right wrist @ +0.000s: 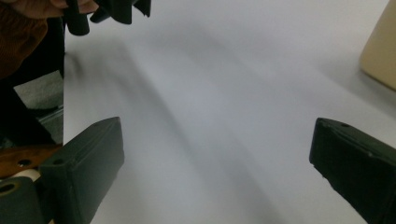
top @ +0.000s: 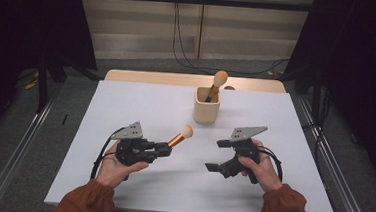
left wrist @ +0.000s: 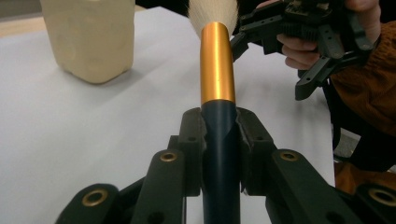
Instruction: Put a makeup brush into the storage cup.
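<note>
My left gripper (top: 164,148) is shut on a makeup brush (top: 180,137) with a dark handle, a gold ferrule (left wrist: 217,65) and a pale tuft. The brush points up and right, toward the cream cup (top: 206,105). In the left gripper view the jaws clamp the dark handle (left wrist: 220,140) and the cup (left wrist: 91,37) stands at the upper left. A second brush (top: 216,84) stands in the cup, tuft up. My right gripper (top: 212,166) is open over bare table at the right; its jaws stand far apart in the right gripper view (right wrist: 215,172).
The white table top (top: 141,102) has a wooden strip along its far edge (top: 153,77). Grey floor and metal rails run along both sides. Cables hang down the back wall. The cup's corner (right wrist: 380,51) lies at the right edge of the right gripper view.
</note>
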Action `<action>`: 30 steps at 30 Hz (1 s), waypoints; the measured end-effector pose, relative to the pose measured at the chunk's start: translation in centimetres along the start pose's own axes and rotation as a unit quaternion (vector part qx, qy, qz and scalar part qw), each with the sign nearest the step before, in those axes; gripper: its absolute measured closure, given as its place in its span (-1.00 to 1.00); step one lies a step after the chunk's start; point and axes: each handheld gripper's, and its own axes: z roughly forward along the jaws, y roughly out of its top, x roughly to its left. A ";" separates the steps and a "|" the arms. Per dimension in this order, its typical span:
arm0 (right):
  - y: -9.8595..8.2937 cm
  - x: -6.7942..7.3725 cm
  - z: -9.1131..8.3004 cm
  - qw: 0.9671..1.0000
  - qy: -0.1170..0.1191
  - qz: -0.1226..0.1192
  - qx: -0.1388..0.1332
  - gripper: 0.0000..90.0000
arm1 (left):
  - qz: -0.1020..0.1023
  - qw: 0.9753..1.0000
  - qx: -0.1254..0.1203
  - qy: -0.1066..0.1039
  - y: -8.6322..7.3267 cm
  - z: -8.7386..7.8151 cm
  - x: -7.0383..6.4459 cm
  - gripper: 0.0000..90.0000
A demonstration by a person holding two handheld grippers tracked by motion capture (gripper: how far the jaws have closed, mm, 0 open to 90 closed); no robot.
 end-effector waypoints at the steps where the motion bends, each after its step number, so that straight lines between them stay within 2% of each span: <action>1: -0.1 0.1 0.0 1.000 0.000 0.000 -0.010 -0.93 | -0.001 1.000 -0.005 -0.002 0.0 0.0 0.0 0.65; 3: -0.2 0.2 0.2 1.000 0.001 0.001 -0.022 -0.98 | 0.006 1.000 -0.011 0.005 0.0 0.0 -0.1 0.65; 6: -0.3 0.5 0.4 0.999 -0.010 -0.014 -0.047 -0.97 | 0.008 1.000 -0.026 0.008 -0.1 0.0 0.0 0.65; 8: -0.3 0.5 0.5 0.998 -0.012 -0.010 -0.064 -0.97 | 0.007 0.999 -0.036 0.004 -0.2 -0.1 0.1 0.65; 9: -0.3 0.5 0.5 0.997 -0.009 -0.009 -0.073 -0.96 | -0.002 0.999 -0.044 -0.002 -0.2 -0.1 0.1 0.65; 13: -0.2 0.7 0.5 0.996 -0.012 -0.010 -0.092 -0.98 | 0.004 0.998 -0.056 -0.007 -0.1 -0.1 0.0 0.65; 16: -0.2 1.0 0.6 0.994 -0.015 -0.027 -0.105 -0.98 | 0.011 0.998 -0.063 -0.011 -0.1 -0.1 -0.2 0.65; 20: 0.0 1.2 0.5 0.992 -0.009 -0.027 -0.124 -0.99 | 0.016 0.997 -0.074 -0.024 0.1 -0.1 -0.5 0.65; 22: -0.1 1.3 0.5 0.989 0.000 -0.023 -0.147 -0.99 | 0.019 0.997 -0.076 -0.026 0.1 0.0 -0.7 0.65; 24: 0.0 1.4 0.5 0.988 0.010 -0.017 -0.153 -0.99 | 0.020 0.996 -0.079 -0.031 0.2 0.0 -0.8 0.65; 30: 0.3 1.8 0.4 0.984 0.029 -0.024 -0.172 -0.97 | 0.020 0.996 -0.081 -0.044 0.4 0.4 -1.2 0.65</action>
